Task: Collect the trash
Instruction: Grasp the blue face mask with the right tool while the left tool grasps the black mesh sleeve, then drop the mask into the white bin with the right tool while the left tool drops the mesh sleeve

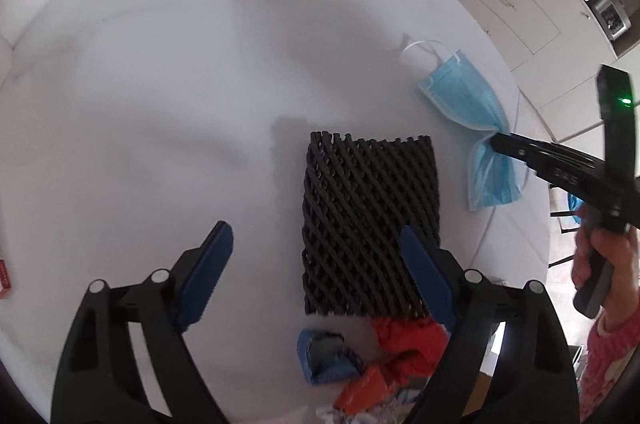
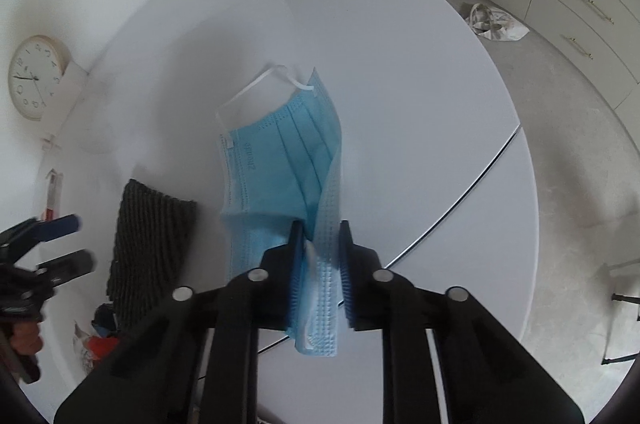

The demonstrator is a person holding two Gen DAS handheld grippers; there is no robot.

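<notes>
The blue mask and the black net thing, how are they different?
The blue mask is thin, pleated cloth with white ear loops; the black net is thick, open mesh. The right gripper is shut on the mask, which is bunched where it is pinched; the net lies flat and untouched, part of it between the fingers of the open left gripper. Both are on the white table.

Soft, even daylight washed the white table [image 1: 160, 64] almost featureless, with faint grey shadows beside the black mesh [image 1: 368, 216], strong fisheye bending (dark corners too), and motion blur low in both views.
</notes>
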